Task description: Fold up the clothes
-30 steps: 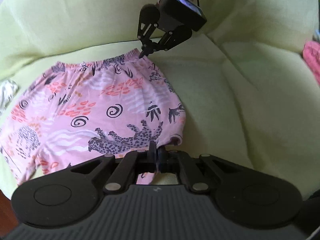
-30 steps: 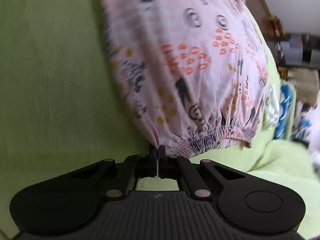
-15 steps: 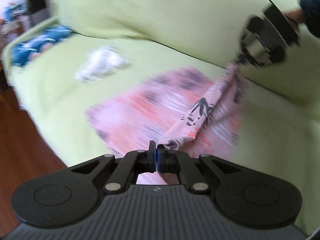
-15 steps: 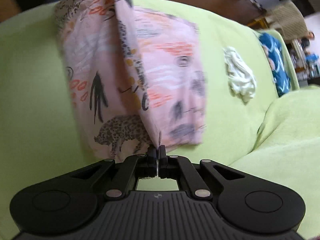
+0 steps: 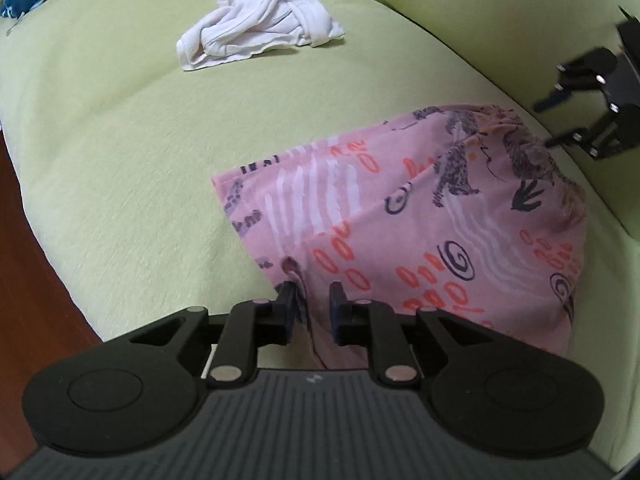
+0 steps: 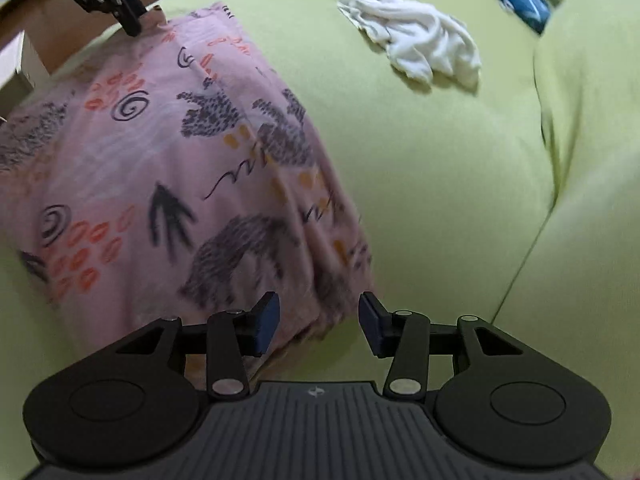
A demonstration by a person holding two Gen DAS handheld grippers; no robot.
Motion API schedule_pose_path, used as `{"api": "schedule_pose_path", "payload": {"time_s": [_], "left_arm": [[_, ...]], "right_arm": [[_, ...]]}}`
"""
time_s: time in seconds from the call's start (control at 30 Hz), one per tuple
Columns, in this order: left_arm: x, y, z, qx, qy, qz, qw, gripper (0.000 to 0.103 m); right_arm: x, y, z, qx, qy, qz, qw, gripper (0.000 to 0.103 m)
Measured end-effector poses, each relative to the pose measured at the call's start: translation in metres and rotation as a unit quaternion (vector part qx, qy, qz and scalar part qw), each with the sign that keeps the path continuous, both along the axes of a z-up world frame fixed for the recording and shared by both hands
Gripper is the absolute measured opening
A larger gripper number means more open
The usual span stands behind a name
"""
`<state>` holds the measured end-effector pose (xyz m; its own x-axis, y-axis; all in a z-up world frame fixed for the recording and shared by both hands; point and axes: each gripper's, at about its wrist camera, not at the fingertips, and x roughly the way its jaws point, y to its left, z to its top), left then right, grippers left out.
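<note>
Both grippers, left (image 5: 311, 307) and right (image 6: 319, 322), were opening, seemingly releasing the folded shorts (image 5: 420, 216); lift away straight, avoiding snags.

The pink shorts (image 5: 420, 216), printed with leopards, spirals and orange marks, lie folded in half on the green couch, with a crumpled white garment (image 5: 256, 44) lying well apart.
</note>
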<state>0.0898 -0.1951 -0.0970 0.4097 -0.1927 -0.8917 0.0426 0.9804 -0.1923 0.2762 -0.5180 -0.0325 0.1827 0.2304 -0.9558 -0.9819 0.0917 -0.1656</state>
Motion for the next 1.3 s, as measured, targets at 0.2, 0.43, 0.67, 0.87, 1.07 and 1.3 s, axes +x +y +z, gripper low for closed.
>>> {"api": "schedule_pose_path", "payload": {"time_s": [0.2, 0.43, 0.67, 0.87, 1.07, 1.3], "left_arm": [[0.007, 0.008, -0.003, 0.014, 0.002, 0.001, 0.9999, 0.013], [0.005, 0.008, 0.007, 0.028, -0.021, -0.005, 0.9994, 0.027], [0.013, 0.011, -0.011, 0.025, 0.004, -0.02, 0.9995, 0.028], [0.014, 0.018, -0.017, 0.014, 0.006, -0.019, 0.9997, 0.027], [0.013, 0.015, -0.016, 0.02, 0.0, -0.025, 0.9995, 0.02], [0.009, 0.004, -0.015, 0.038, -0.017, -0.049, 0.9979, 0.006]], "right_arm": [[0.003, -0.007, -0.003, 0.012, 0.032, -0.041, 0.999, 0.044], [0.019, 0.005, -0.028, 0.022, 0.06, -0.06, 0.996, 0.044], [0.017, 0.002, -0.036, 0.022, 0.062, -0.053, 0.996, 0.042], [0.005, 0.005, -0.032, 0.011, 0.028, -0.034, 0.999, 0.039], [-0.003, 0.008, -0.033, 0.015, 0.013, -0.029, 0.999, 0.038], [-0.002, 0.012, -0.036, 0.017, 0.02, -0.041, 0.999, 0.023]]}}
